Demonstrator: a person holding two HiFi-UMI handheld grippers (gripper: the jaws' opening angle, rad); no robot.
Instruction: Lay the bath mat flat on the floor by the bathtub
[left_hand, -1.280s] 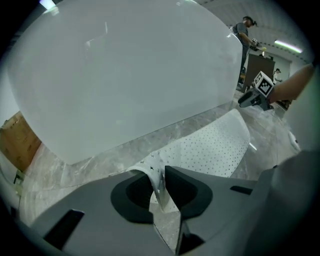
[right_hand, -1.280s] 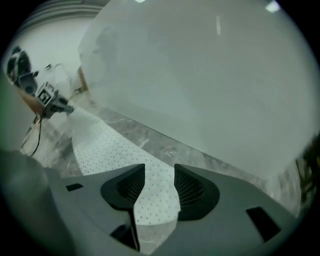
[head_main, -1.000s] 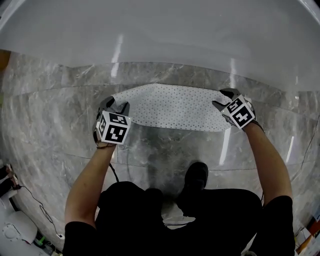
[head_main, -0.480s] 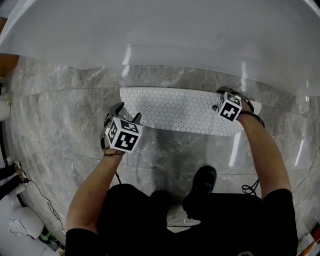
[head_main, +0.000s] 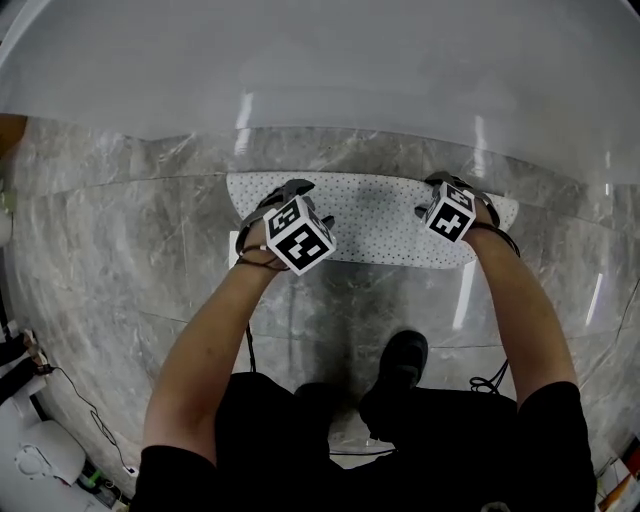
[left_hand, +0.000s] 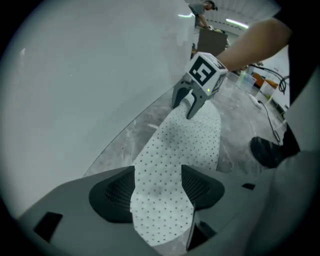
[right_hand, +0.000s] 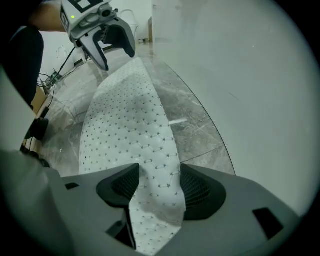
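Note:
The white dotted bath mat (head_main: 380, 215) lies stretched out on the grey marble floor (head_main: 120, 260), close along the foot of the white bathtub (head_main: 320, 70). My left gripper (head_main: 287, 192) sits over the mat's left part. Its jaws stand wide, and the mat (left_hand: 180, 150) runs loosely between them, not pinched. My right gripper (head_main: 447, 184) is at the mat's right end. Its jaws are closing a little with the mat's wrinkled end (right_hand: 155, 170) between them, but the pads do not press on it. Each gripper shows in the other's view, the right gripper (left_hand: 189, 102) and the left gripper (right_hand: 115, 47).
The tub wall curves along the whole far side. The person's black shoe (head_main: 395, 365) stands on the floor just behind the mat. Cables (head_main: 490, 380) trail at the right, and white gear (head_main: 40, 455) with a cable sits at the lower left.
The mat has come down from a raised span to lie by the tub. My left gripper slid right, from the mat's left end onto the mat. The right gripper barely shifted.

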